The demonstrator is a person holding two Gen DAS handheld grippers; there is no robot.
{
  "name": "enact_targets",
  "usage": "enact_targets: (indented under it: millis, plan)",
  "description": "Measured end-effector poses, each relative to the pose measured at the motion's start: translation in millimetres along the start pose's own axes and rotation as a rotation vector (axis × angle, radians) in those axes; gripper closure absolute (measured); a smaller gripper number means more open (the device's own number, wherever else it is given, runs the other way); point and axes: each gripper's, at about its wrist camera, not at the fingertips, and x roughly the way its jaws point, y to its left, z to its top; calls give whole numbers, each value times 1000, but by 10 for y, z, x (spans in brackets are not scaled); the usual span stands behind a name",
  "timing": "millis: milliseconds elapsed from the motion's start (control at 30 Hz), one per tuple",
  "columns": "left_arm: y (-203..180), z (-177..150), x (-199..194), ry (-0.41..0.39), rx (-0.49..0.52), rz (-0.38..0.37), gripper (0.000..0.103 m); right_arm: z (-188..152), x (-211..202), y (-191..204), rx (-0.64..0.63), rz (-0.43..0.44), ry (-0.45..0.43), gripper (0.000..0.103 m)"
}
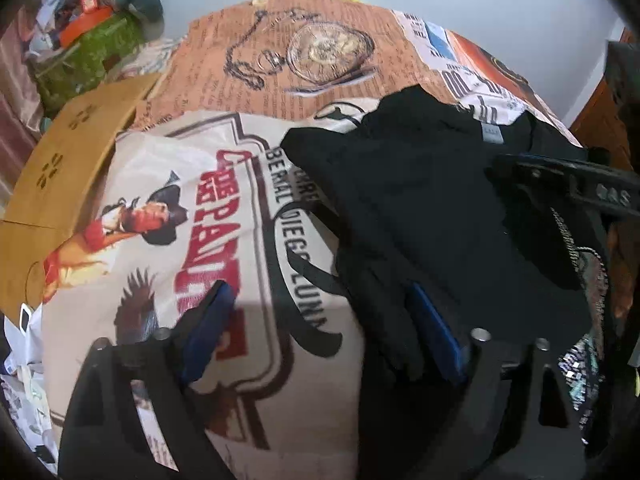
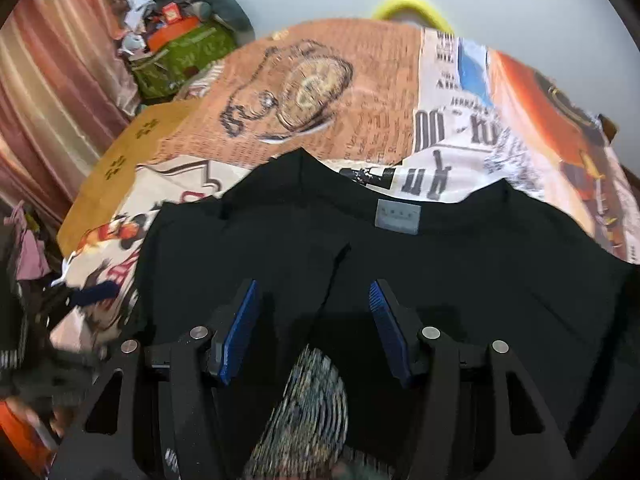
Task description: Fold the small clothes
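Observation:
A black T-shirt (image 2: 460, 272) with a grey neck label (image 2: 398, 218) lies on a printed cloth that covers the table (image 2: 360, 120). A printed patch shows on the shirt's near part (image 2: 308, 412). My right gripper (image 2: 314, 292) is open, its blue pads just above the shirt near a fold edge. In the left wrist view the shirt (image 1: 440, 208) is bunched at the right. My left gripper (image 1: 320, 320) is open at the shirt's left edge, its right finger (image 1: 436, 332) against the black fabric and its left finger (image 1: 208, 328) over the printed cloth. The right gripper also shows in the left wrist view, at the right edge (image 1: 568, 184).
A wooden board (image 1: 60, 184) sticks out at the table's left. A green box with piled clutter (image 2: 180, 56) stands at the back left by a striped curtain (image 2: 52, 80). A yellow ring (image 2: 412, 8) shows behind the table's far edge. More clutter lies at the near left.

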Motion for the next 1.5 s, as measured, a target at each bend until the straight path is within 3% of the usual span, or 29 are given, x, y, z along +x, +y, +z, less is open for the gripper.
enact_targets:
  millis: [67,133,233,467,567,667,800,867,933,1033,1333,1500]
  plan:
    - [38,-15,34,-10,-17,-13,7,23,36,39,-14,-21,-13,56]
    - [72,-21,39,-10,-27,-29,7,35,65,69,-33,-54,-22,79]
    - [45,-16,-1,-9,-9,-6,7,16,44,106,-77,-51,-39,94]
    - [42,-115,-103,-6,30,40,7,12,-43,-45,-83,-148,-75,102]
    - [101,-130,-123,15,-15,35,7,-16,-11,-236,-42,-186,-49,102]
    - [83,-149,-180,21,-23,52,8,-76,-228,-341,4,-125,-72,102]
    - [-70,-162,-371,6,36,113,8,-229,-651,-379,9,-76,-119,99]
    - [-185,-161,-537,-26,73,137,8,-311,-877,-396,-2,-63,-142,93]
    - [-284,-139,-665,-46,88,145,8,-435,-1127,-450,-6,-54,-176,74]
    - [-411,-83,-827,-74,91,134,8,-630,-1461,-555,2,-46,-236,58]
    - [-878,79,-887,-95,94,85,8,-1153,-1930,-1191,71,-205,-261,55]
    - [-1076,42,-635,-42,120,59,8,-1393,-1976,-1588,166,-199,-231,55]
